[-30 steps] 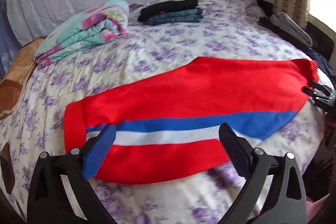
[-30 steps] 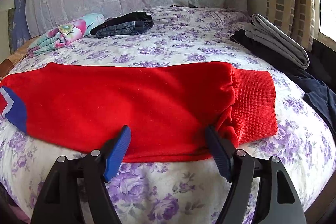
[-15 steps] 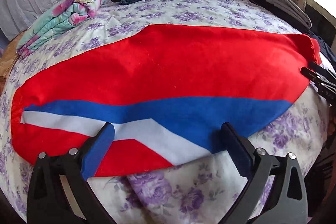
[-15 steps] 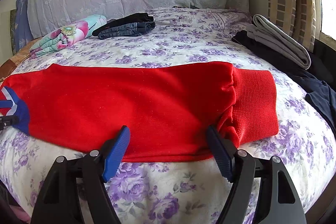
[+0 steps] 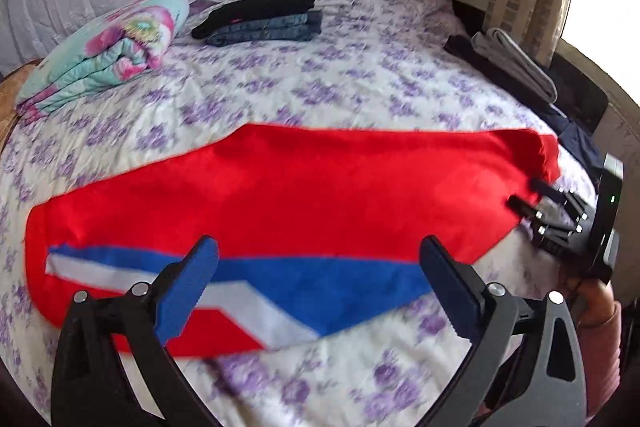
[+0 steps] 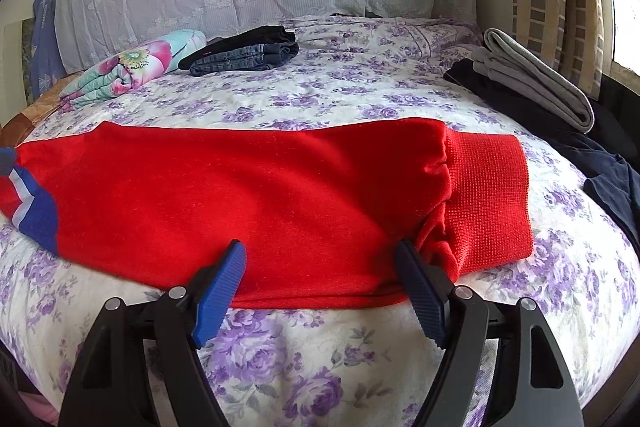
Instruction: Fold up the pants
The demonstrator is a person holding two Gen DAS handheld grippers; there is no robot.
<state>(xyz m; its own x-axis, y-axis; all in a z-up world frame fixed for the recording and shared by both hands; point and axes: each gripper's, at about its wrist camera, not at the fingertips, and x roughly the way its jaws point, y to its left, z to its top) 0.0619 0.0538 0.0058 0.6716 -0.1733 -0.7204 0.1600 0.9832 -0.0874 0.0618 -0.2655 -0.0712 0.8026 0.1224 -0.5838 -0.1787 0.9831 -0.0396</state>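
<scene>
Across the middle of both frames, the red pants (image 6: pixel 256 203) lay flat and lengthwise on the purple-flowered bedspread (image 6: pixel 320 359), their ribbed waistband (image 6: pixel 488 203) toward the right of the right wrist view and the blue-and-white striped side (image 5: pixel 280 287) low in the left wrist view. At the bottom of the left wrist view, the left gripper (image 5: pixel 320 283) hung with its jaws wide apart over the striped part, holding nothing. Low in the right wrist view, the right gripper (image 6: pixel 320 283) stood wide open too, its blue pads either side of the pants' near hem but not pressing it. Toward the upper left lay a folded floral blanket (image 6: pixel 132 71) and a stack of dark folded jeans (image 6: pixel 244 55); at upper right, a folded grey garment (image 6: pixel 536 83).
</scene>
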